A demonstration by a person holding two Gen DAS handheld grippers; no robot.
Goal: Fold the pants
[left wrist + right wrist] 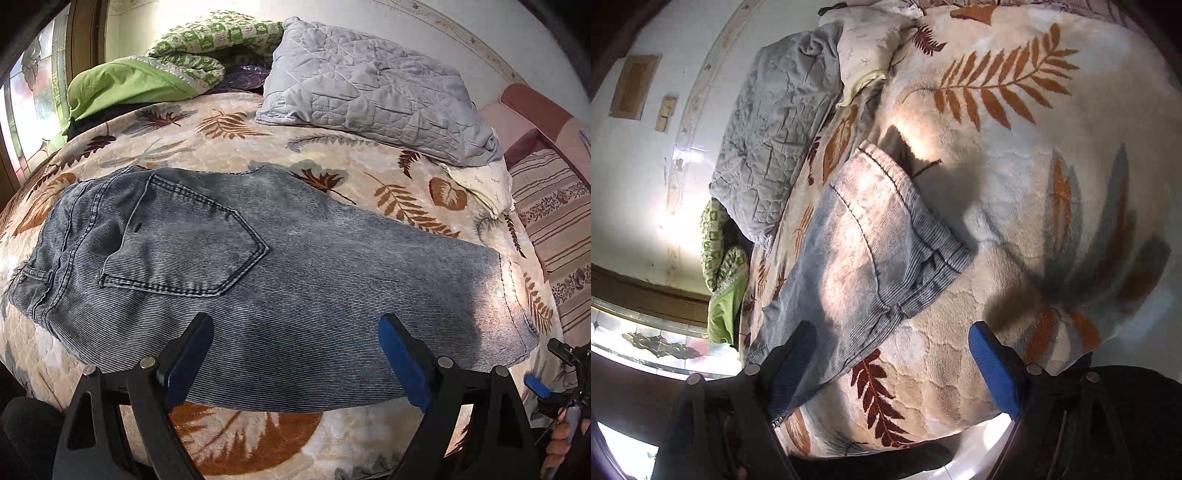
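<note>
Pants of faded grey-blue denim [258,280] lie folded lengthwise on the leaf-print blanket [258,435]; crosswise folds remain; left gripper [295,365] and right gripper [892,373] gape empty.

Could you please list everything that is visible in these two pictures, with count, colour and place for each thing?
jeans: one, faded blue-grey, folded, lying flat on the bed cover, back pocket up.
bed cover: one, cream with brown and grey leaves, under the jeans.
grey quilt: one, light grey, at the far side of the bed by the wall.
green bedding: a pile, green and white, far corner near the window.
white cloth: one, cream, beside the grey quilt.
striped fabric: pink and beige, beyond the bed's edge.
window: one, patterned glass, beside the bed.
left gripper: one, black with blue pads, open above the jeans' near edge.
right gripper: one, same colours, open near the hem end.
</note>
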